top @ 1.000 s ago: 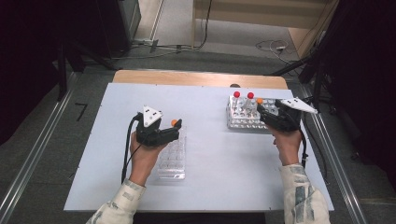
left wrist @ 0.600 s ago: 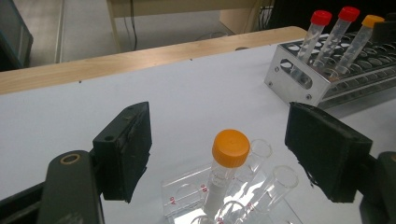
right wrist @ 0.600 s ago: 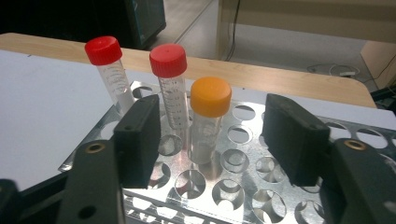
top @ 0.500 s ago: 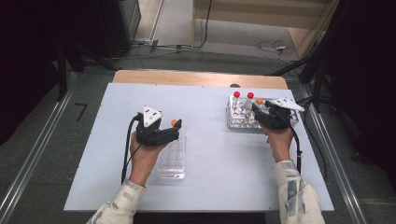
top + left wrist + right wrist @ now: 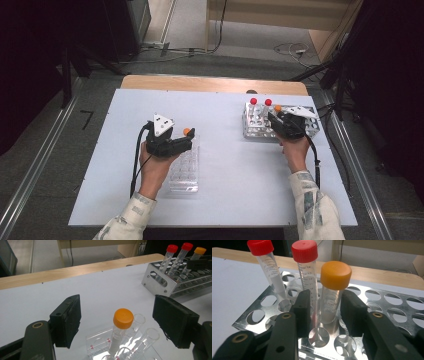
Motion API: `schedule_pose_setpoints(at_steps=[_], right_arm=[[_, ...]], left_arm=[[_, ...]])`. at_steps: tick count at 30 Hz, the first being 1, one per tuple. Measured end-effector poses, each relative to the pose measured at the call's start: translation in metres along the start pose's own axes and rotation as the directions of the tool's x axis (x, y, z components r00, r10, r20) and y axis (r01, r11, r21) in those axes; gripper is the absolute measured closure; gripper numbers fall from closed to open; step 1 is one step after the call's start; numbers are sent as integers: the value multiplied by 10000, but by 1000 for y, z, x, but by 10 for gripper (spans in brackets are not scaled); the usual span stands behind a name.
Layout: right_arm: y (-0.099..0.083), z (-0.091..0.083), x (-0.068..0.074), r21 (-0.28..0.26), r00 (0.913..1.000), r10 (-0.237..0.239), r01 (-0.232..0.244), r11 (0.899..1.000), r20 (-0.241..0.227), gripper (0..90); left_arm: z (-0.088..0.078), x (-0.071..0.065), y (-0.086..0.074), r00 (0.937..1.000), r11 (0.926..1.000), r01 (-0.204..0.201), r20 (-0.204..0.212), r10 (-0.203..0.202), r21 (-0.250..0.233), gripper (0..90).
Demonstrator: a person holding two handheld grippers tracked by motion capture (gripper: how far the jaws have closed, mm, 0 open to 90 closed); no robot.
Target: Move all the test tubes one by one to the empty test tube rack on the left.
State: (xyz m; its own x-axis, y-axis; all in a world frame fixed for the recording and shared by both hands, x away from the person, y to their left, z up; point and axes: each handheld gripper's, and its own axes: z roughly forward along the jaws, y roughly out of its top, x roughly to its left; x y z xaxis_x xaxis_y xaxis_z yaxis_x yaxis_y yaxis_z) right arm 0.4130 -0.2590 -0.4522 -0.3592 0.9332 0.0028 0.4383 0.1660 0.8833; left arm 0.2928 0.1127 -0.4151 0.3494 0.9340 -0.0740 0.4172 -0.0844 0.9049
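High view: my right gripper (image 5: 278, 119) sits at the perforated metal tube rack (image 5: 254, 129); my left gripper (image 5: 186, 141) is well apart from it.

Left gripper view — jaws released, flanking an orange-capped tube (image 5: 119, 330) untouched.

Right gripper view — jaws just closing around the rack's orange-capped clear tube (image 5: 332, 291); contact unclear.

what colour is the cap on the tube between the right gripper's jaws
Orange cap, clearest in the right gripper view.

I see the orange-capped tube (image 5: 331, 296) standing upright in the metal rack (image 5: 387, 305), clear-walled with printed markings, just beside two red-capped tubes (image 5: 305, 270) at the rack's near corner. My right tool (image 5: 324, 312) has just been closing; its jaws flank the orange-capped tube, a sliver of gap visible on each side.
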Motion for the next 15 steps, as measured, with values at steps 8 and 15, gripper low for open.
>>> schedule_pose_setpoints(at_steps=[8, 15], right_arm=[[-1, 3, -2, -5, 10000, 28, -28, 10000, -19, 705], [3, -5, -3, -395, 9998, 171, -172, 9991, -35, 707]], left_arm=[[0, -1, 0, 10000, 10000, 19, -9, -19, 5, 235], [-1, 0, 0, 10000, 9999, 29, -62, -30, -97, 221]])
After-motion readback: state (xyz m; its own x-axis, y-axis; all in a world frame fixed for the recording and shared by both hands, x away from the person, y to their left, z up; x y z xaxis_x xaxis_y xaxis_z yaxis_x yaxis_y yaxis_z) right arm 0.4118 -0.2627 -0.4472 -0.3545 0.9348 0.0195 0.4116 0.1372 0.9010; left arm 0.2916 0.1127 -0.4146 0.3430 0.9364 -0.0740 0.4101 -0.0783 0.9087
